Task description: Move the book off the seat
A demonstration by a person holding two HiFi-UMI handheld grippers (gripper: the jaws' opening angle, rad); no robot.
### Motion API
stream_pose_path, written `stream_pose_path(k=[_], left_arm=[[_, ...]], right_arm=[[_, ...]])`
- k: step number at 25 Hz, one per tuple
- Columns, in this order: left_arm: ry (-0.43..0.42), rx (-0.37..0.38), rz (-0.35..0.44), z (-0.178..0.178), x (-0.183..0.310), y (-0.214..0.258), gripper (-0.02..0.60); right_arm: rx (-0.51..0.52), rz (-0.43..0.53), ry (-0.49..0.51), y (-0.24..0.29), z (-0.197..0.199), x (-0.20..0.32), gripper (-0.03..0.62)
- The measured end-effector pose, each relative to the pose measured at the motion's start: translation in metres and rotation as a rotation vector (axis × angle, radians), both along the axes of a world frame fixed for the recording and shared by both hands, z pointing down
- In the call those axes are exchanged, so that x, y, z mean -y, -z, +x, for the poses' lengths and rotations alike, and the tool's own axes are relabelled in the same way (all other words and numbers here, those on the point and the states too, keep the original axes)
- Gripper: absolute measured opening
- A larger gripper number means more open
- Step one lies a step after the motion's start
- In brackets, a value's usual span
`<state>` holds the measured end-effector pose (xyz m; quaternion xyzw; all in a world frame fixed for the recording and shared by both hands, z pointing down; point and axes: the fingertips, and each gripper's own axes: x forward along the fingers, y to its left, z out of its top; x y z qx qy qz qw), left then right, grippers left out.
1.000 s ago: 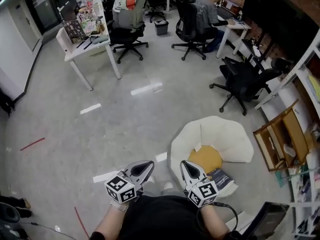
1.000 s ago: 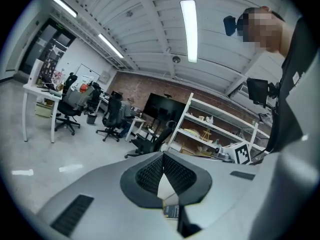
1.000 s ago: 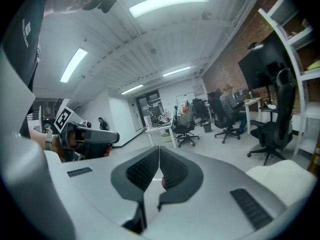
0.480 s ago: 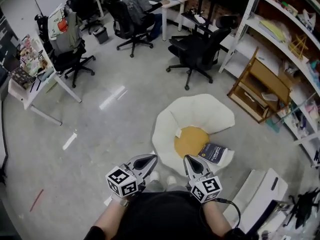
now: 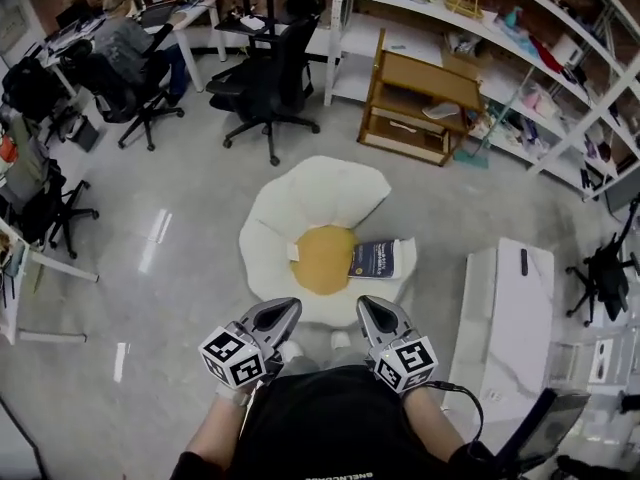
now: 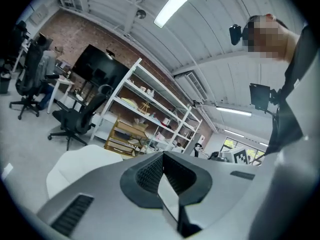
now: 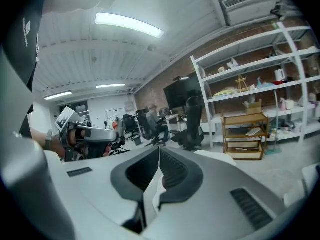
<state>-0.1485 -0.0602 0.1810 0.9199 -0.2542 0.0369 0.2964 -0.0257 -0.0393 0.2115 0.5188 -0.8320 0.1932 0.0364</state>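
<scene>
Dark blue softcover book (image 5: 377,259) on white petal-shaped floor seat (image 5: 330,193); left gripper (image 5: 279,315) and right gripper (image 5: 370,314) clenched, empty.

Head view swung round within 1 second. In frame, white seat (image 5: 300,203) shifted from lower right to centre, now straight ahead of left tongs (image 5: 286,311) and right tongs (image 5: 368,308). Earlier level with right tongs, book (image 5: 376,259) now sits above them in frame. Newly in view: white shelving (image 5: 480,28) and wooden rack (image 5: 420,93) at top, white tabletop (image 5: 505,318) at right. Magazine-covered desk gone from view.
</scene>
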Motion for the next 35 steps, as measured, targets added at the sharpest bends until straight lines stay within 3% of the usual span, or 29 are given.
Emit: stream_pose_path(k=[8, 14, 22, 29, 35], left_arm=[[-0.229, -0.006, -0.036, 0.08, -0.002, -0.023, 0.003], [-0.334, 0.032, -0.066, 0.134, -0.002, -0.049, 0.005], [-0.295, 0.099, -0.15, 0.185, 0.028, -0.106, 0.006], [-0.251, 0.159, -0.205, 0.232, 0.041, -0.152, 0.011], [-0.209, 0.213, -0.265, 0.268, 0.058, -0.215, 0.047]], right_arm=[[-0.023, -0.08, -0.275, -0.024, 0.083, -0.037, 0.014], [-0.007, -0.145, -0.383, -0.05, 0.145, -0.05, 0.014], [0.01, -0.253, -0.38, -0.114, 0.213, -0.021, 0.015], [0.034, -0.411, -0.305, -0.191, 0.251, 0.002, 0.021], [0.058, -0.518, -0.225, -0.272, 0.282, 0.037, 0.111]])
